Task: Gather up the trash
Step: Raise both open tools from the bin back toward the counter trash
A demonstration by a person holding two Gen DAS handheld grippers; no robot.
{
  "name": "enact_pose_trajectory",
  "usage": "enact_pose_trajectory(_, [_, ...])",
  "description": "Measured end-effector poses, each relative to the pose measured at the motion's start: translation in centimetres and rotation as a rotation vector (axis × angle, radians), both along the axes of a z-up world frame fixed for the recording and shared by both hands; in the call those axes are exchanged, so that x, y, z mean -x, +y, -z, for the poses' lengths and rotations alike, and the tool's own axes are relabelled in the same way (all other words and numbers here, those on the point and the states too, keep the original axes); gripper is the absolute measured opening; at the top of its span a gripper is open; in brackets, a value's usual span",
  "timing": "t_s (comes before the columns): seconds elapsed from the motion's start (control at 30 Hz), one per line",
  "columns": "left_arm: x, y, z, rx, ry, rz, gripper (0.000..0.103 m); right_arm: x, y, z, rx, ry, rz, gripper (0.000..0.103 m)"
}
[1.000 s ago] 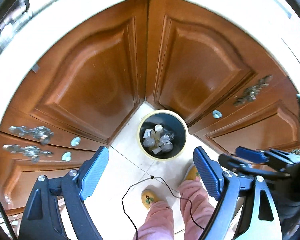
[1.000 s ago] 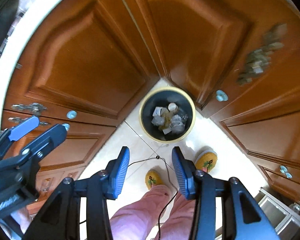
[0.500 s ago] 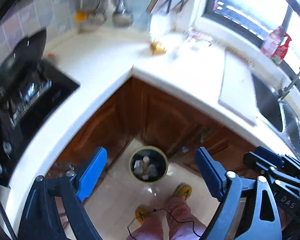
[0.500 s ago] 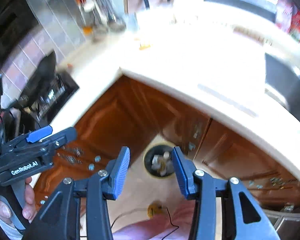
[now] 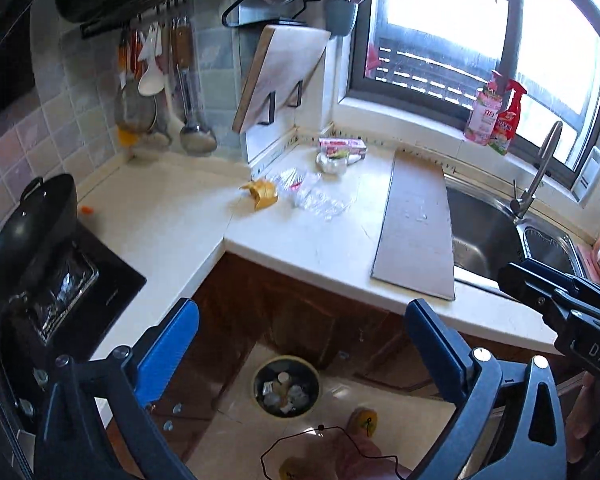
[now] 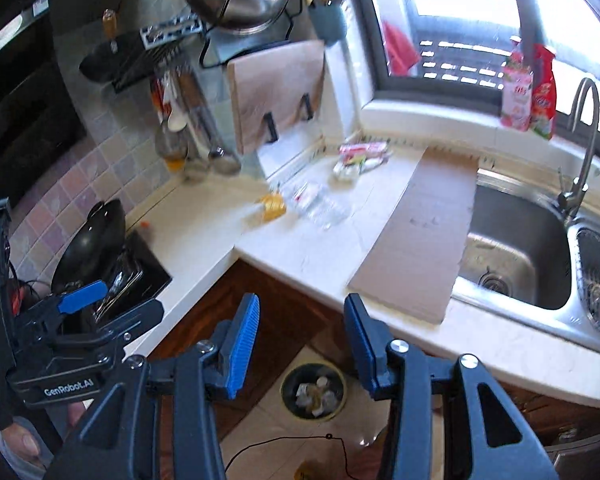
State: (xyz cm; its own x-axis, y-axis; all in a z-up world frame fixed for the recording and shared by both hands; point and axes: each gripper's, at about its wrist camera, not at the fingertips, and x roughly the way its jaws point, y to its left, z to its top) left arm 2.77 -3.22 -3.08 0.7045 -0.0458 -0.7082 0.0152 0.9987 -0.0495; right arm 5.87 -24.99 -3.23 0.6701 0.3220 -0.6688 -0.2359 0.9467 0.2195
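Observation:
A round trash bin (image 5: 286,386) (image 6: 314,390) with crumpled scraps inside stands on the floor in the cabinet corner. On the white counter lie a yellow crumpled wrapper (image 5: 261,194) (image 6: 274,205), a clear plastic wrapper (image 5: 320,196) (image 6: 320,204), a white wad (image 5: 331,162) and a pink-and-green packet (image 5: 344,145) (image 6: 364,151). My left gripper (image 5: 300,340) hangs high above the bin, its jaws opening wide with nothing between them. My right gripper (image 6: 300,336) is open and empty too, over the counter's edge.
A long board (image 5: 416,220) lies on the counter beside the steel sink (image 6: 516,240) and tap (image 5: 536,176). A black wok (image 5: 28,232) sits on the stove at left. Utensils and a cutting board (image 5: 280,72) hang on the wall. Bottles (image 5: 496,112) stand on the sill.
Both grippers have risen from close above the bin to above counter height, tilting up so the counter, sink and window come into view. The left jaws have spread wider.

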Motion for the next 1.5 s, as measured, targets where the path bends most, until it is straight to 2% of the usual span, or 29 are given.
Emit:
enact_pose_trajectory(0.2, [-3.0, -0.5, -2.0, 0.013, -0.042, -0.016, 0.102, -1.7, -0.5, -1.3, 0.004, -0.055, -0.003, 0.045])
enact_pose_trajectory(0.4, [-7.4, -1.3, -2.7, 0.002, -0.062, -0.06, 0.102, -5.3, -1.1, -1.9, -0.007, -0.083, -0.028, 0.045])
enact_pose_trajectory(0.67, [-14.5, -2.7, -3.2, -0.044, -0.075, -0.11, 0.102, -13.4, -3.1, -2.4, -0.047, -0.086, -0.064, 0.045])
enact_pose_trajectory(0.9, [-21.4, -3.4, -1.6, -0.079, -0.051, -0.171, 0.102, -21.9, -4.1, -1.9, -0.051, -0.056, -0.098, 0.046])
enact_pose_trajectory(1.07, [-25.6, -2.9, 0.9, -0.082, -0.019, -0.194, 0.102, -28.5, -4.2, -0.4, -0.039, -0.006, -0.112, 0.046])
enact_pose_trajectory(1.17, [-27.9, -1.9, 3.0, -0.072, 0.007, -0.212, 0.102, -33.0, -3.9, 1.2, -0.059, 0.054, -0.133, 0.046])
enact_pose_trajectory(1.37, [-30.4, 0.9, 7.7, -0.055, 0.076, -0.263, 0.102, -39.7, -2.8, 6.7, -0.143, 0.238, -0.169, 0.046])
enact_pose_trajectory(1.5, [-31.9, 2.9, 10.8, -0.049, 0.126, -0.286, 0.102, -41.9, -0.9, 10.8, -0.16, 0.346, -0.211, 0.046])
